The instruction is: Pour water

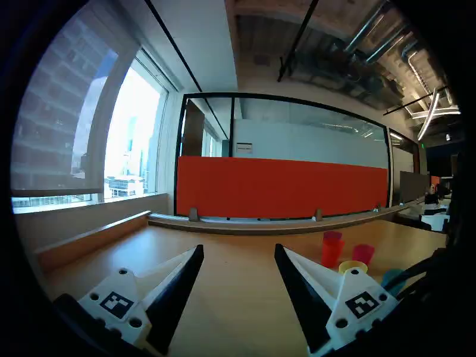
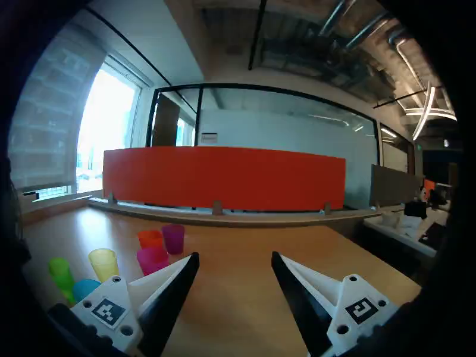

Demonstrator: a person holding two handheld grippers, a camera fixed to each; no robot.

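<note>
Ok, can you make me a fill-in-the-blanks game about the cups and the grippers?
1. The left hand-held gripper and the right hand-held gripper are both ___.
2. The cups stand on a ___ table.
3. In the right gripper view, the cup just right of the orange cup is ___.
Missing words: open; wooden; purple.

The right gripper (image 2: 235, 254) half hides the blue cup (image 2: 82, 288).

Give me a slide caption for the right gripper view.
Open right gripper hovers over a wooden table, coloured plastic cups clustered at the image's left, orange divider behind.
</note>
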